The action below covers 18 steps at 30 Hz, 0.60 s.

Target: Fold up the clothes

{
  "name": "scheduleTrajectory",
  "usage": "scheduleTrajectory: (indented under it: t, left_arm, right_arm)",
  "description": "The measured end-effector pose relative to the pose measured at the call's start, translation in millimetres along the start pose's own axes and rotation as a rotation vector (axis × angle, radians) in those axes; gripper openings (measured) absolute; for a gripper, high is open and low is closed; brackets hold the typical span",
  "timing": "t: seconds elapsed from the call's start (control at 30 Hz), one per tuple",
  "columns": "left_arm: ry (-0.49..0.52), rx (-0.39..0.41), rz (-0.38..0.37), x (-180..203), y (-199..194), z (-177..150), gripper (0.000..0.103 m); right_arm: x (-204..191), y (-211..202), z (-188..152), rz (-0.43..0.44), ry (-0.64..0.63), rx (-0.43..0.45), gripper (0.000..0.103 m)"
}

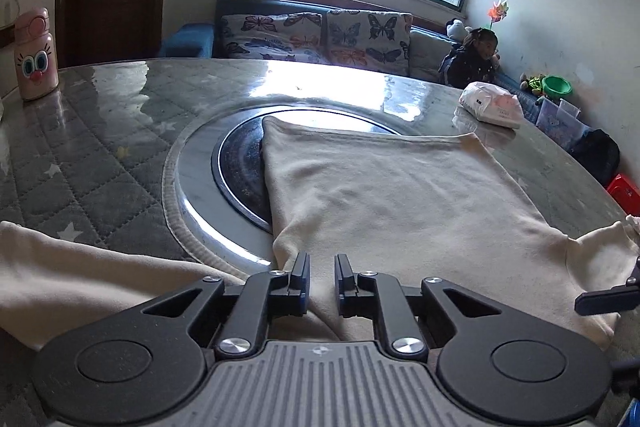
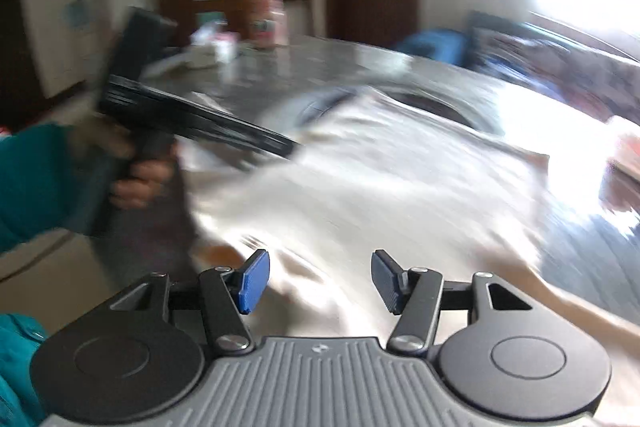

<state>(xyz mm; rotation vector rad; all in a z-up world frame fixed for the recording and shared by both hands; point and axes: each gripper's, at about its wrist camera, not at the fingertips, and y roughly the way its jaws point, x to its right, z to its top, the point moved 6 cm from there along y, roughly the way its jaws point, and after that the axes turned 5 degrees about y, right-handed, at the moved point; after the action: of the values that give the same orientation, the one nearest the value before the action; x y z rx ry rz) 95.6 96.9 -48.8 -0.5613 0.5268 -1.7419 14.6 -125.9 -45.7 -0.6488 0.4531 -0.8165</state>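
Left claw (image 1: 322, 275) low over the near edge of the cream garment (image 1: 400, 195), on the near side of the dark round plate (image 1: 240, 163). Pads almost together, only a narrow slot left, a ridge of cloth running into that slot; pinched or merely lying there, impossible to tell. Right claw (image 2: 320, 279) released, blue pads standing wide apart above the cloth, nothing pressed between them; that view heavily smeared.

Garment spread flat on the grey quilted surface (image 1: 120, 131), far left corner lying over the right half of the round plate, main body stretching right of the plate, one sleeve trailing off to the near left of it, a second bunched to the near right.

Beyond the plate, far left: pink cartoon-faced bottle (image 1: 35, 55), upright. Beyond the plate, far right: white packet (image 1: 492, 105), just past the garment's far edge.

Seen from the right wrist: hand (image 2: 140, 179) in a teal sleeve (image 2: 28, 183), wrapped round the grip of the other tool.
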Motion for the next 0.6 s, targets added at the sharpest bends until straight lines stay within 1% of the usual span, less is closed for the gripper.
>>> scheduleTrajectory:
  t: [0.07,0.1,0.17,0.23,0.37,0.4,0.43,0.5,0.6]
  left_arm:
    - [0.029,0.006,-0.008,9.0,-5.8,-0.1,0.017]
    - [0.048,0.009,-0.014,14.7,-8.6,-0.4,0.017]
    - [0.088,0.01,-0.03,27.4,-13.3,-1.1,0.017]
    - [0.114,0.008,-0.054,39.4,-16.5,-2.0,0.017]
    - [0.159,0.009,-0.118,66.1,-19.7,-1.6,0.017]
    - [0.17,0.008,-0.138,73.5,-19.7,-1.7,0.018]
    - [0.181,0.006,-0.156,80.5,-19.4,-2.6,0.021]
    - [0.212,-0.004,-0.18,94.0,-17.2,-6.7,0.022]
    - [0.252,-0.031,-0.206,108.8,-12.8,-17.4,0.023]
  right_arm:
    - [19.9,-4.3,-11.2,-0.048,0.051,-0.016,0.058]
    - [25.6,-6.1,-15.6,-0.052,0.067,-0.022,0.058]
    - [32.0,-10.8,-24.3,-0.047,0.085,-0.029,0.063]
    - [34.7,-17.4,-29.3,-0.043,0.088,-0.019,0.065]
    - [36.2,-20.6,-24.4,-0.039,0.105,0.009,0.065]
    - [36.2,-20.7,-23.3,-0.039,0.11,0.014,0.065]
    - [36.6,-21.3,-26.8,-0.039,0.123,0.006,0.065]
    - [35.6,-20.0,-35.3,-0.035,0.15,-0.013,0.065]
    - [32.5,-26.8,-36.7,-0.035,0.143,0.001,0.066]
